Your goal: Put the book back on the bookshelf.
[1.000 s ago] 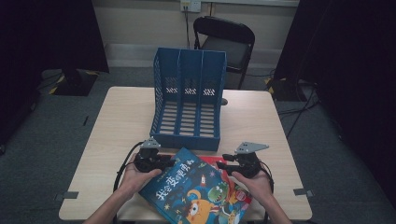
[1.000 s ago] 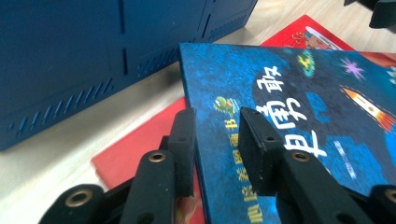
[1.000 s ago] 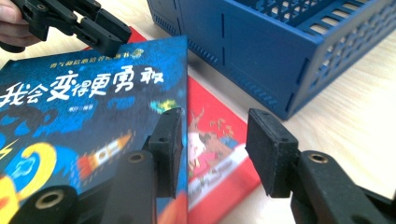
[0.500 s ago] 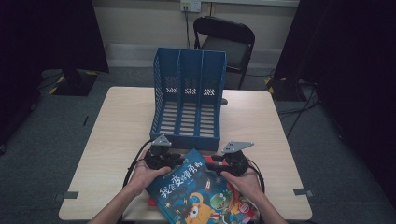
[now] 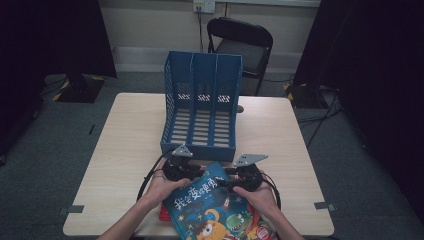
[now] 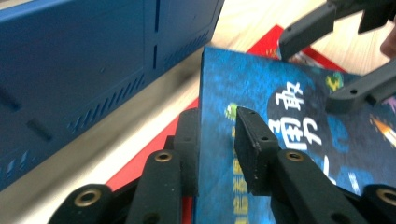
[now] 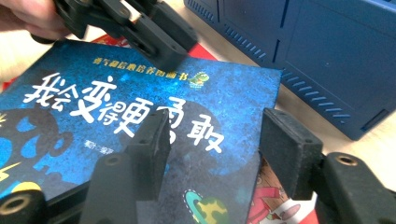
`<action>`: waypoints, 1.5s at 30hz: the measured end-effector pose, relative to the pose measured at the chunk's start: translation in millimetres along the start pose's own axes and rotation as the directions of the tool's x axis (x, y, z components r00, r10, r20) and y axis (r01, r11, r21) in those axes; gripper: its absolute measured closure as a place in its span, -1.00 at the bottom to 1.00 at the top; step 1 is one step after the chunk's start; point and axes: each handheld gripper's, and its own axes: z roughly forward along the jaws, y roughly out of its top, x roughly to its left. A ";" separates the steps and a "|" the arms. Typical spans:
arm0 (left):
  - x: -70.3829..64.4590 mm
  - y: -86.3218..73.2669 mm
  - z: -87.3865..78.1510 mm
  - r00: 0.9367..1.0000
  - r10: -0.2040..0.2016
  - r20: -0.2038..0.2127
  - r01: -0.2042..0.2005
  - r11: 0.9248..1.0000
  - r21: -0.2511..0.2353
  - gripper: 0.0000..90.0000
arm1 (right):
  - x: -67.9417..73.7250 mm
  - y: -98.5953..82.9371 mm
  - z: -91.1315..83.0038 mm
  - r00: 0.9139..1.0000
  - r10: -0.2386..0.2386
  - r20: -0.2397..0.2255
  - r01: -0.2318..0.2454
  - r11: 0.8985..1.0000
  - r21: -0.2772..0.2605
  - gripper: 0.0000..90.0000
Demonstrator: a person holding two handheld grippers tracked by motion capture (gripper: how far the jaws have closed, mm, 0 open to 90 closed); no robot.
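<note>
Both hands low at the surface's (image 5: 125,145) near edge: left gripper (image 6: 217,140) clamps the book (image 5: 210,205); right gripper's (image 7: 212,144) jaws straddle its corner, unclosed.

Both grippers matte black w/ grey 3-cornered plate on top: left gripper (image 5: 178,169), right gripper (image 5: 248,176). Black cables loop off each, at 7 and 4 o'clock. Jaws: flat black rectangular pads (image 7: 290,154) w/ small holes, on linkage arms w/ brass-ringed pivots. Forearms bare, no sleeves.
</note>
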 end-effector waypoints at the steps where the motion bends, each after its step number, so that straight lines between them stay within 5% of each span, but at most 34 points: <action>1: 1.5 -2.4 -4.6 1.000 -0.015 0.001 0.015 1.000 0.011 0.61 | 0.4 -0.1 -0.1 1.000 -0.003 0.008 0.003 1.000 0.001 -0.09; 15: 1.3 -64.1 -66.5 0.999 -0.049 -0.009 0.048 0.999 -0.013 0.57 | 0.8 -4.3 2.8 0.999 0.027 0.027 -0.028 0.999 0.029 -0.09; 26: -5.3 -92.4 -91.5 0.997 -0.068 -0.038 0.067 0.997 -0.023 0.33 | 1.1 -5.0 2.7 0.999 0.034 0.031 -0.034 0.999 0.024 -0.09; 38: 1.4 -93.6 -89.6 0.997 -0.071 -0.037 0.070 0.997 -0.034 0.23 | 0.9 -5.3 0.9 0.999 0.028 0.032 -0.029 0.999 0.028 -0.08; 45: 7.9 -83.8 -81.8 0.995 -0.063 -0.079 0.060 0.997 -0.042 0.20 | -0.3 -10.1 -6.6 0.998 0.040 0.056 -0.042 0.999 0.028 -0.09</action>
